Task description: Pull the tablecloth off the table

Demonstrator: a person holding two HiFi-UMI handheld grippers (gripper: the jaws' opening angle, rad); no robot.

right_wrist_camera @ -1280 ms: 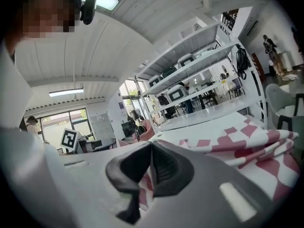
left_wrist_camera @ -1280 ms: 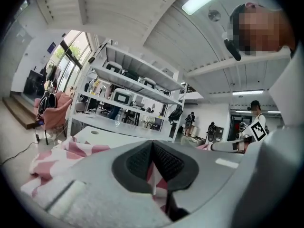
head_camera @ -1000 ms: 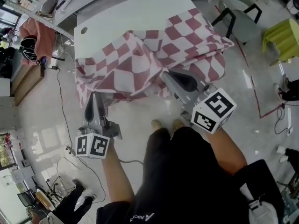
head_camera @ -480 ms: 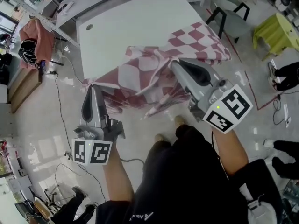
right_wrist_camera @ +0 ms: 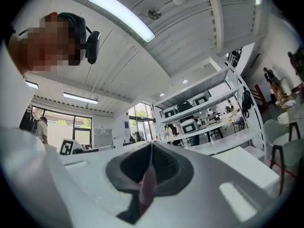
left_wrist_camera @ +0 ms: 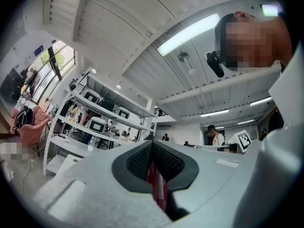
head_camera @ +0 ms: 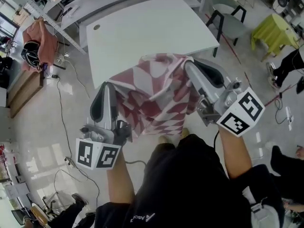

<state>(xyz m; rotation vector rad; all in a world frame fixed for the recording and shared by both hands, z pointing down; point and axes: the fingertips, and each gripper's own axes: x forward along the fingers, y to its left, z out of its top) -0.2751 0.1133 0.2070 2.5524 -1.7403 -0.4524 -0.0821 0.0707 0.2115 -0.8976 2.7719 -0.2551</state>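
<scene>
The red-and-white checked tablecloth [head_camera: 152, 91] hangs in the air between my two grippers, in front of the near edge of the white table [head_camera: 142, 32], whose top is bare. My left gripper [head_camera: 105, 85] is shut on the cloth's left corner, and a strip of the tablecloth [left_wrist_camera: 156, 186] shows pinched between its jaws in the left gripper view. My right gripper [head_camera: 187, 63] is shut on the right corner; a fold of the tablecloth [right_wrist_camera: 146, 186] sits between its jaws in the right gripper view. Both grippers point slightly upward.
A black chair [head_camera: 228, 20] stands at the table's right. A yellow-green stool [head_camera: 273, 30] is at the far right. A long bench [head_camera: 85, 4] runs behind the table, and cables [head_camera: 61, 89] lie on the floor at the left. Shelving with appliances [left_wrist_camera: 95, 122] lines the room.
Both grippers rose and drew back toward me with the cloth. The tablecloth slid off the tabletop, which went from half covered to bare, and now hangs bunched between the grippers.
</scene>
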